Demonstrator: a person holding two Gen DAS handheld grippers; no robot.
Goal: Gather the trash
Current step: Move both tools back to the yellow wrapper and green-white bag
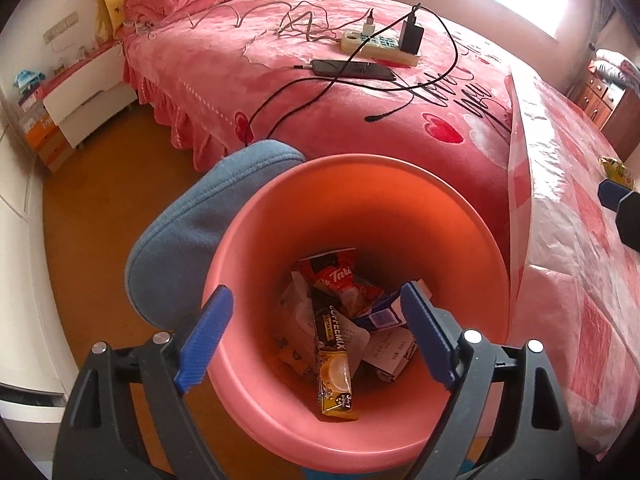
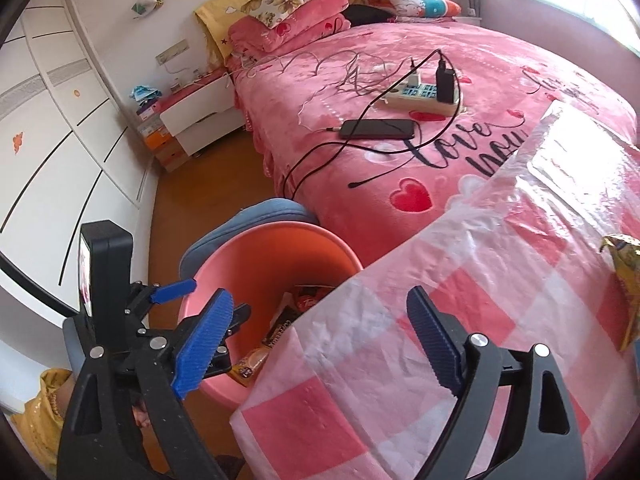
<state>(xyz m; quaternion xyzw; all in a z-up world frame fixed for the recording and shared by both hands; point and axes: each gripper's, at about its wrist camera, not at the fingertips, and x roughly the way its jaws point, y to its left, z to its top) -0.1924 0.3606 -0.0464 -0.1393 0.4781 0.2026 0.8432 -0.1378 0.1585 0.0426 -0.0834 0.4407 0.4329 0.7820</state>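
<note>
Left gripper: jaws apart, empty, poised over round pink plastic bin holding discarded wrappers; right gripper: jaws apart, empty, above pink checked plastic tablecloth; crumpled yellow foil wrapper nearby, probably next for collection.

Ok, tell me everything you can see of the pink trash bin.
The pink trash bin is a round, smooth container that looks like plastic, open-topped with a rolled rim, upright on the brown floor. It holds wrappers, among them a yellow-and-black coffee mix sachet. A blue cushion sits against its far-left side and the checkered tablecloth hangs beside it. The left gripper hovers open above its mouth.
</note>
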